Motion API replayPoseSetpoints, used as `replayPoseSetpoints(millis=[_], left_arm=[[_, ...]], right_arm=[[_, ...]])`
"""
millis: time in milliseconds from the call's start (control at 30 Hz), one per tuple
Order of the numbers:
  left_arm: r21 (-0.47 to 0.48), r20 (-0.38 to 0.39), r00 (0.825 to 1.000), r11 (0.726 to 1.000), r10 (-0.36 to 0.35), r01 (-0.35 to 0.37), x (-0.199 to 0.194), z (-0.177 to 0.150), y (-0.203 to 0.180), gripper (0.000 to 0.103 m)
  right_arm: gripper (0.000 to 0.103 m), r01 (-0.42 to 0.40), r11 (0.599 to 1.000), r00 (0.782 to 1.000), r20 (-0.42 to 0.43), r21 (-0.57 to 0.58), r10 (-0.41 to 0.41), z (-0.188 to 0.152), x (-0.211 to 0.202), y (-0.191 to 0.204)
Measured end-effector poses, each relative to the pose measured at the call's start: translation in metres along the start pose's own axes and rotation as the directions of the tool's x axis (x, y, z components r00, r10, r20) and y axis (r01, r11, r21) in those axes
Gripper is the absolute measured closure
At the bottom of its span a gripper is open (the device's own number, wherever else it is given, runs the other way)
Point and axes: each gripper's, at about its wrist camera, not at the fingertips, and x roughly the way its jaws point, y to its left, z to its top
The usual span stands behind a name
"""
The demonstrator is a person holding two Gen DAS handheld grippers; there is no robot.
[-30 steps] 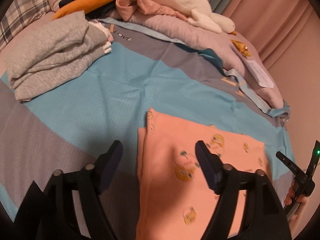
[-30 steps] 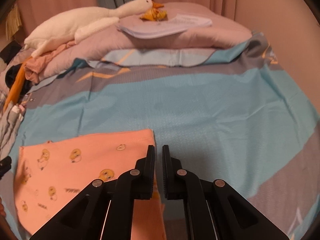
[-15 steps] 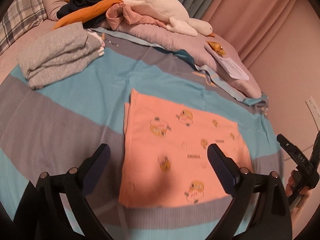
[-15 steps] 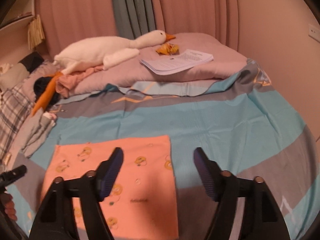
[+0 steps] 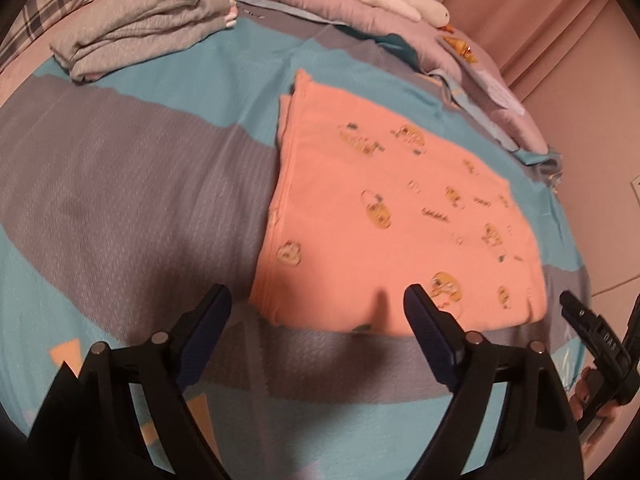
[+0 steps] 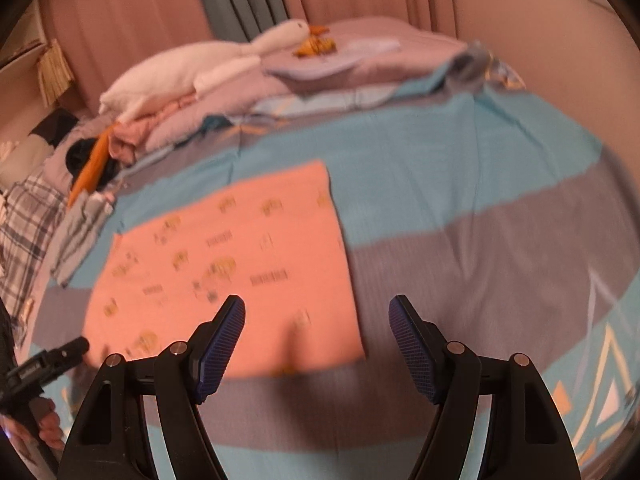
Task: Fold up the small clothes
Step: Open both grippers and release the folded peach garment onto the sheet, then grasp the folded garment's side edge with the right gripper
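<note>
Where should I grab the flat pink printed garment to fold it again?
Probably at the two near corners of the pink printed garment, one gripper each, coming from the near edge. It lies flat as a rectangle on the striped bedsheet, and that hem faces both sets of open jaws.

cloth [image 5: 384,216]: salmon pink with yellow cartoon prints, ahead of the pads
sheet [image 5: 132,184]: teal and grey bands, orange triangles nearest the tool
pads [image 6: 218,354]: dark blue
stack [image 5: 140,28]: grey, far left
goose [image 6: 200,64]: white, orange beak
</note>
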Motion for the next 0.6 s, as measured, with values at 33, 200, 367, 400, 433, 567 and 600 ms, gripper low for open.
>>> replayPoseSetpoints(millis=[33,200,367,400,433,567,600], left_arm=[[-0.002,-0.001,1.000,1.000,0.006,-0.006,0.001,-0.002,0.001,0.018],[-0.010,-0.015,1.000,1.000,-0.004,0.004,0.010,-0.005,0.004,0.023],[-0.008,-0.003,1.000,0.999,-0.031,0.031,0.015,-0.003,0.002,0.028],[-0.011,-0.002,0.999,0.999,-0.041,0.041,0.017,-0.001,0.001,0.030],[-0.012,-0.003,0.999,0.999,-0.048,0.048,0.018,0.000,0.001,0.032],[-0.029,-0.005,0.997,0.997,-0.077,0.076,0.022,0.006,0.002,0.043],[-0.041,-0.008,0.996,0.995,-0.089,0.089,0.023,0.008,0.002,0.048]], right_arm=[[0.029,0.000,1.000,1.000,-0.017,0.011,0.001,-0.006,0.002,-0.002],[0.029,-0.059,0.996,0.994,-0.084,0.072,0.065,-0.023,0.014,-0.011],[0.029,-0.086,0.990,0.992,-0.086,0.115,0.097,-0.025,0.022,-0.013],[0.030,-0.101,0.988,0.990,-0.087,0.117,0.111,-0.024,0.024,-0.012],[0.034,-0.116,0.986,0.988,-0.087,0.119,0.127,-0.024,0.026,-0.010],[0.040,-0.172,0.973,0.979,-0.081,0.151,0.185,-0.020,0.037,-0.009],[0.042,-0.180,0.970,0.978,-0.080,0.162,0.195,-0.019,0.039,-0.009]])
